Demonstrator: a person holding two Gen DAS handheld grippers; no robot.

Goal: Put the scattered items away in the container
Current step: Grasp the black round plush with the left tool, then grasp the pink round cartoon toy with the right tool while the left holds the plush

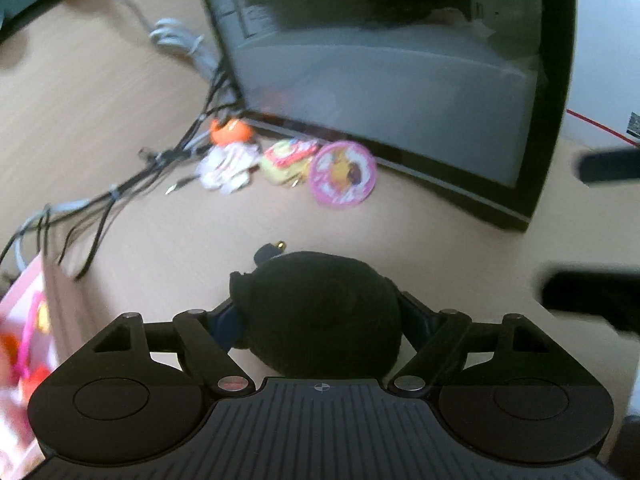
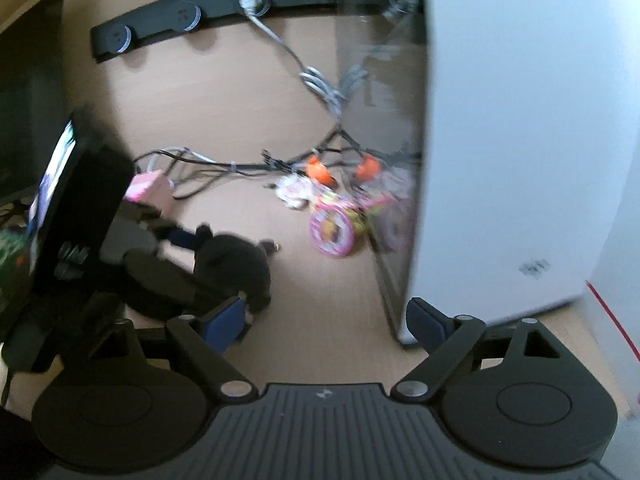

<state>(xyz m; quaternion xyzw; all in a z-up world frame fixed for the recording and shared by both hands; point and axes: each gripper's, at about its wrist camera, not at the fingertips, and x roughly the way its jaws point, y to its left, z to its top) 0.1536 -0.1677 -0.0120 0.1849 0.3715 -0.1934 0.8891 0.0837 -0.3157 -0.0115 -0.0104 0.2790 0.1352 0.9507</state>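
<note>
One black plush toy (image 1: 320, 312) lies on the wooden table (image 1: 100, 92), sitting between the spread jaws of the left gripper (image 1: 322, 320); whether the pads press it I cannot tell. The right gripper (image 2: 326, 320) hangs spread and empty beside the white box (image 2: 520, 140). Three small trinkets lie together by the glass panel (image 1: 380, 60): one pink round badge (image 1: 344, 178), one yellow-green charm (image 1: 286, 162), one white-and-orange charm (image 1: 228, 156). One pink container (image 1: 24, 340) sits at the left edge.
</note>
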